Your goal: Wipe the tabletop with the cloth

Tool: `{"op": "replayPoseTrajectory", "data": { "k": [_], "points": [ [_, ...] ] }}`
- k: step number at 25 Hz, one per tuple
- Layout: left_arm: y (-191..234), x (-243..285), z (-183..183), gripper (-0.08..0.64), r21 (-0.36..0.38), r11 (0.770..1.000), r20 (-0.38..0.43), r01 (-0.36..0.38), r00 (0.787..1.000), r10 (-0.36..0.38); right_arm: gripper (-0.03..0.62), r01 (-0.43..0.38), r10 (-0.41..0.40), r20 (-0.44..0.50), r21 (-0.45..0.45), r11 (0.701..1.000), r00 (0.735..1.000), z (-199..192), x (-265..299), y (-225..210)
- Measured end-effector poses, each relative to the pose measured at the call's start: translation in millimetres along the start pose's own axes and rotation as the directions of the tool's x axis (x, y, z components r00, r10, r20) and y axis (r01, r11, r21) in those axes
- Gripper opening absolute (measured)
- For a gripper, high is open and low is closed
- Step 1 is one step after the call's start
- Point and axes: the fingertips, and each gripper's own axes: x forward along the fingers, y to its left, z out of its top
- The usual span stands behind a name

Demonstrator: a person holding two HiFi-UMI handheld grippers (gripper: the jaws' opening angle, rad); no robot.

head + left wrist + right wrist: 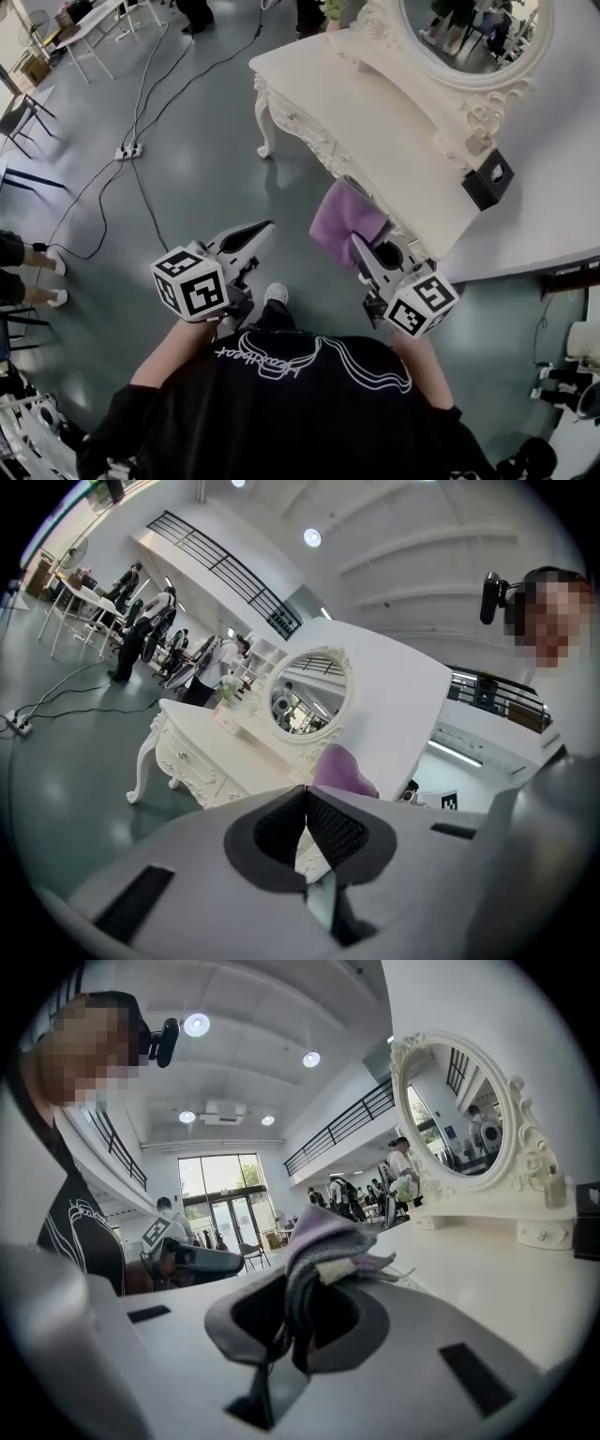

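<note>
A purple cloth (343, 221) hangs in the air just off the near edge of the white dressing table (375, 122). My right gripper (360, 246) is shut on the purple cloth, whose bunched folds (323, 1246) stick up from between the jaws in the right gripper view. The tabletop (487, 1279) lies to the right of that gripper. My left gripper (265, 228) is held over the floor, left of the cloth, with its jaws shut and nothing between them. From the left gripper view the cloth (342, 771) and the table (202, 728) show beyond the closed pads (323, 827).
An oval mirror (469, 37) in a carved frame stands at the table's back. A black box (488, 178) sits on the tabletop's right part. Cables and a power strip (128, 151) lie on the grey floor at left. People stand far off; someone's feet (47, 277) show at left.
</note>
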Motion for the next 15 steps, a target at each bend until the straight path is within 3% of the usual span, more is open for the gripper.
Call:
{"op": "replayPoseTrajectory", "data": {
  "k": [7,15],
  "points": [
    [106,29,56,0.005,-0.004,1.000,-0.035,-0.020,0.999,0.020,0.054,0.030,-0.028,-0.033,0.043,0.999,0.999,15,107,-48],
    [172,35,102,0.005,0.010,0.999,-0.018,-0.030,0.999,0.030,0.054,0.035,-0.033,-0.054,0.035,0.999,0.998,22,184,-63]
  ]
}}
